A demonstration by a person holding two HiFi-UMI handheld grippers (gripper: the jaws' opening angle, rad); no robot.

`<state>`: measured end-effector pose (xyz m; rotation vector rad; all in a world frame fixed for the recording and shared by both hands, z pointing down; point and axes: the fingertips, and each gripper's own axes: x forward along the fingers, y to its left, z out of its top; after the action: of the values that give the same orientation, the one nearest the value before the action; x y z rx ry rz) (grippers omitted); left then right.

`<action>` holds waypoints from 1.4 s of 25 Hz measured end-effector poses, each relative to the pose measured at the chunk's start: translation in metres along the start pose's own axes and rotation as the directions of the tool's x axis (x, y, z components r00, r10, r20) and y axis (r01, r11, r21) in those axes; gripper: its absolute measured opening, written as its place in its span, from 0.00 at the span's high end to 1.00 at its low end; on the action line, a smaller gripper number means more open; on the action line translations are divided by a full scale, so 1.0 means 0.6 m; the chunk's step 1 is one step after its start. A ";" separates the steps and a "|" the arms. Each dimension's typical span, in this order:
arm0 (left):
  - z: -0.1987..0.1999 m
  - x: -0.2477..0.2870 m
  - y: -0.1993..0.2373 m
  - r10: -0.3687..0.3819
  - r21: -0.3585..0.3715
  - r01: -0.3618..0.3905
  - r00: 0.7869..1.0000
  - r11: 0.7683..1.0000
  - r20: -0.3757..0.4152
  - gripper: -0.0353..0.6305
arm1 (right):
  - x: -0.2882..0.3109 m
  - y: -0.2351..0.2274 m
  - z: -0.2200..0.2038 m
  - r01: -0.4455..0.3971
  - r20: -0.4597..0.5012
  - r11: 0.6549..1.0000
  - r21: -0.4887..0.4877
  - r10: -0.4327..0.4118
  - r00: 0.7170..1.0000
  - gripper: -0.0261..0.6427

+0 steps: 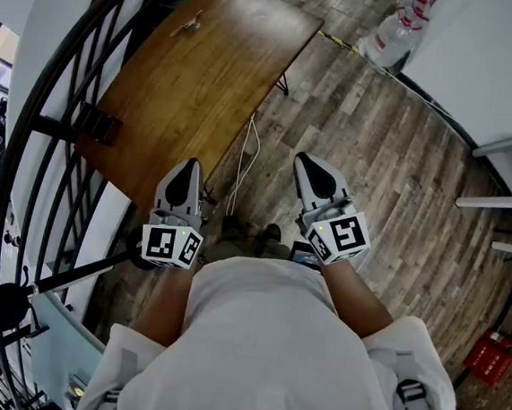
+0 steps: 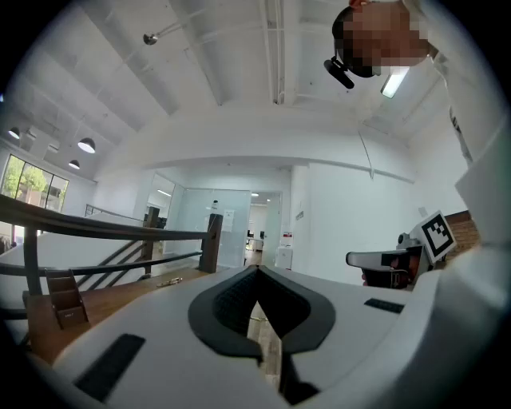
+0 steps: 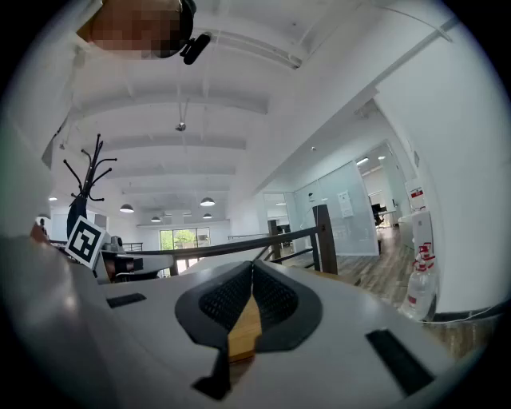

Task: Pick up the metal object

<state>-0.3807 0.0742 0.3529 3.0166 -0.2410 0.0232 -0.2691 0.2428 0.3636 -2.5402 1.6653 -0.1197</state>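
A small metal object (image 1: 187,23) lies near the far end of the brown wooden table (image 1: 204,86); in the left gripper view the metal object (image 2: 169,281) is a small glint on the tabletop (image 2: 112,302), far ahead. My left gripper (image 1: 185,177) hangs level over the table's near corner, jaws shut and empty, its tips (image 2: 257,270) meeting. My right gripper (image 1: 307,164) is over the plank floor to the right of the table, also shut on nothing, with its tips (image 3: 253,265) together. Both are well short of the metal object.
A dark curved railing (image 1: 56,126) runs along the table's left side. A white cable (image 1: 244,167) dangles off the table edge. Plastic bottles (image 1: 394,33) stand at the far wall, white furniture legs (image 1: 500,201) at right, a red box (image 1: 489,357) on the floor, a black stand (image 1: 13,298) at lower left.
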 end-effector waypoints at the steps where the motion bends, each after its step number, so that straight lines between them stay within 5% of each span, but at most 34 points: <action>1: 0.000 0.002 -0.004 0.001 -0.003 -0.001 1.000 1.000 0.003 0.93 | -0.005 -0.005 0.000 0.005 0.001 1.000 0.003 -0.005 1.000 0.93; 24: -0.013 0.056 -0.078 -0.097 -0.066 0.097 0.995 0.993 0.013 0.93 | -0.115 -0.113 0.018 0.142 0.040 0.987 0.075 -0.145 0.989 0.92; 35: -0.031 0.051 -0.078 -0.082 -0.071 0.080 0.996 0.994 -0.024 0.93 | -0.144 -0.140 -0.012 0.181 0.010 0.976 0.119 -0.184 0.983 0.92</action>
<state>-0.3431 0.1173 0.3666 2.9514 -0.1148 0.0475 -0.2281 0.3550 0.3809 -2.5905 1.3714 -0.1985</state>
